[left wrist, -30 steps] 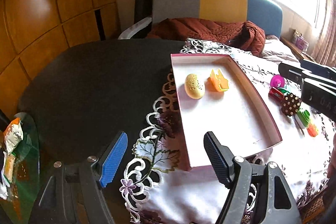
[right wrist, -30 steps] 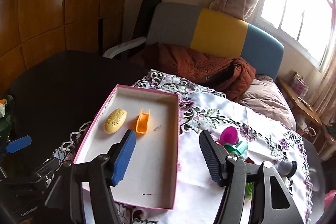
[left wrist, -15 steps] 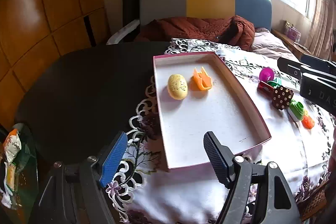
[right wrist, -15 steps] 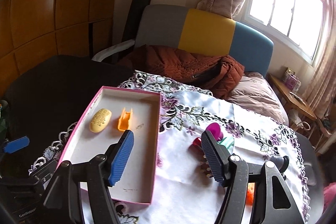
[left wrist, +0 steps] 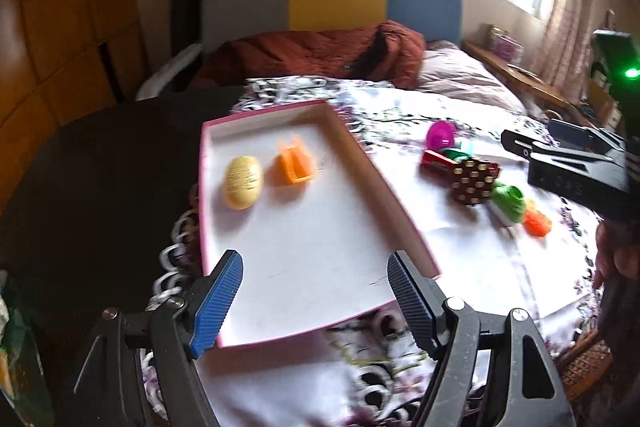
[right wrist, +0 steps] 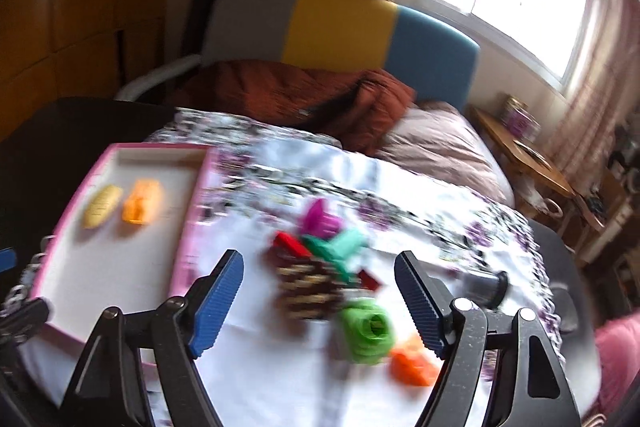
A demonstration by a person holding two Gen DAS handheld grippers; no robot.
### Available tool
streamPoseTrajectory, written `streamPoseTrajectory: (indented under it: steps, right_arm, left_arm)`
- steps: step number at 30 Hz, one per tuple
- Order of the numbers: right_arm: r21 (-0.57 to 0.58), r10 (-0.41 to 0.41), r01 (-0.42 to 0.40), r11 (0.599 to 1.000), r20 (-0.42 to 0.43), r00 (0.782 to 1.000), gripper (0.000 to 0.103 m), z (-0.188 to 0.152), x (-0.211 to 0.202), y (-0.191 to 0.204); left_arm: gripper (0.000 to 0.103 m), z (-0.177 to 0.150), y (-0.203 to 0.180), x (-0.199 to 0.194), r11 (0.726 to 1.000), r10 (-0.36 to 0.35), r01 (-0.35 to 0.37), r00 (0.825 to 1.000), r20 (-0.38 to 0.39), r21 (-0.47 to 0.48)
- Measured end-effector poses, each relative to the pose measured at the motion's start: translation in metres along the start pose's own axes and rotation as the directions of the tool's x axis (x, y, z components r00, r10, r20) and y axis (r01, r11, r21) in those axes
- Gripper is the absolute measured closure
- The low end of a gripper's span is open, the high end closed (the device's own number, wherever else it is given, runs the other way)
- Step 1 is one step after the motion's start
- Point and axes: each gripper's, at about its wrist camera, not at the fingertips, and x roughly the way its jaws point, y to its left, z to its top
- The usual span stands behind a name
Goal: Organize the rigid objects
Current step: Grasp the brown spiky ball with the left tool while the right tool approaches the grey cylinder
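We are bringing the right gripper (right wrist: 318, 297) over the loose pile on the tablecloth (right wrist: 432, 227); its jaws have just been opening and are standing spread, pinching nothing. The brown dotted block (right wrist: 310, 289) is lying between the fingers' line of sight, touching the green piece (right wrist: 370, 331) and the red piece (right wrist: 292, 245). The left gripper (left wrist: 316, 301) is hovering spread and empty over the pink tray (left wrist: 396, 203), which is holding the yellow oval (left wrist: 242, 181) and orange clip (left wrist: 294, 165). We are judging it best to straddle one piece only, clear of its neighbours, before closing.

2 pieces (left wrist: 243, 182) lie in the tray (left wrist: 404, 223); toy pile (left wrist: 474, 181) right of it.
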Motion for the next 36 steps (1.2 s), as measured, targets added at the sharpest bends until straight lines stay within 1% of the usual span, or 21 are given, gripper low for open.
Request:
streamPoseTrajectory:
  steps: [2, 4, 5, 7, 9, 10, 11, 13, 14, 17, 19, 21, 27, 30, 31, 32, 34, 36]
  right_arm:
    - [0.033, -0.038, 0.039, 0.999, -0.018, 0.999, 0.024, -0.001, 0.011, -0.028]
    - [0.087, -0.08, 0.083, 0.993, -0.038, 0.996, 0.024, -0.003, 0.023, -0.059]
    - [0.118, -0.095, 0.1, 0.988, -0.044, 0.995, 0.024, -0.004, 0.028, -0.074]
    - [0.186, -0.116, 0.122, 0.975, -0.044, 0.992, 0.024, -0.012, 0.039, -0.103]
    - [0.26, -0.138, 0.15, 0.954, -0.064, 0.988, 0.024, -0.024, 0.05, -0.127]
    - [0.309, -0.134, 0.156, 0.938, -0.093, 0.987, 0.024, -0.031, 0.057, -0.138]
    - [0.365, -0.108, 0.153, 0.919, -0.139, 0.984, 0.024, -0.035, 0.064, -0.149]
    - [0.46, -0.069, 0.121, 0.88, -0.13, 0.989, 0.024, -0.038, 0.067, -0.167]
    - [0.473, -0.07, 0.126, 0.872, -0.136, 0.988, 0.021, -0.039, 0.068, -0.171]
    - [0.498, -0.053, 0.134, 0.857, -0.174, 0.983, 0.021, -0.045, 0.074, -0.176]
    - [0.515, -0.042, 0.127, 0.848, -0.174, 0.984, 0.02, -0.046, 0.073, -0.178]
    - [0.523, -0.046, 0.135, 0.841, -0.179, 0.983, 0.017, -0.047, 0.074, -0.178]
    - [0.565, -0.026, 0.134, 0.814, -0.194, 0.981, 0.016, -0.052, 0.077, -0.186]
    - [0.568, -0.017, 0.133, 0.812, -0.205, 0.979, 0.016, -0.053, 0.079, -0.186]
    - [0.567, -0.016, 0.133, 0.813, -0.206, 0.978, 0.016, -0.053, 0.08, -0.186]
    - [0.566, -0.013, 0.132, 0.814, -0.209, 0.978, 0.016, -0.053, 0.081, -0.186]
    - [0.564, -0.009, 0.13, 0.816, -0.213, 0.977, 0.016, -0.053, 0.082, -0.185]
    - [0.566, -0.007, 0.128, 0.814, -0.211, 0.977, 0.016, -0.053, 0.082, -0.185]
  left_arm:
    - [0.027, 0.005, -0.008, 0.003, 1.0, -0.023, 0.023, 1.0, -0.002, 0.01]
    - [0.027, 0.011, -0.017, 0.009, 0.998, -0.062, 0.063, 0.998, -0.019, 0.015]
    - [0.027, 0.012, -0.021, 0.011, 0.997, -0.07, 0.07, 0.997, -0.024, 0.02]
    - [0.027, 0.017, -0.031, 0.015, 0.996, -0.079, 0.081, 0.996, -0.032, 0.041]
    - [0.027, 0.021, -0.041, 0.02, 0.994, -0.088, 0.091, 0.995, -0.038, 0.064]
    - [0.028, 0.025, -0.048, 0.023, 0.992, -0.1, 0.103, 0.994, -0.045, 0.075]
    - [0.028, 0.027, -0.053, 0.027, 0.99, -0.108, 0.112, 0.993, -0.052, 0.08]
    - [0.029, 0.032, -0.062, 0.033, 0.988, -0.124, 0.13, 0.99, -0.061, 0.089]
    - [0.029, 0.033, -0.066, 0.036, 0.986, -0.129, 0.135, 0.989, -0.065, 0.095]
    - [0.03, 0.039, -0.08, 0.052, 0.98, -0.161, 0.171, 0.982, -0.098, 0.1]
    - [0.031, 0.044, -0.091, 0.062, 0.977, -0.174, 0.187, 0.978, -0.118, 0.104]
    - [0.031, 0.048, -0.098, 0.068, 0.974, -0.186, 0.199, 0.976, -0.117, 0.11]
    - [0.03, 0.065, -0.128, 0.096, 0.962, -0.193, 0.214, 0.972, -0.133, 0.167]
    - [0.024, 0.071, -0.143, 0.109, 0.954, -0.203, 0.227, 0.97, -0.136, 0.196]
    - [0.021, 0.072, -0.147, 0.114, 0.95, -0.21, 0.236, 0.967, -0.143, 0.205]
    - [0.021, 0.073, -0.15, 0.118, 0.947, -0.22, 0.249, 0.963, -0.153, 0.204]
    - [0.021, 0.076, -0.154, 0.127, 0.941, -0.261, 0.29, 0.95, -0.173, 0.174]
    - [0.021, 0.08, -0.157, 0.137, 0.942, -0.27, 0.298, 0.946, -0.18, 0.154]
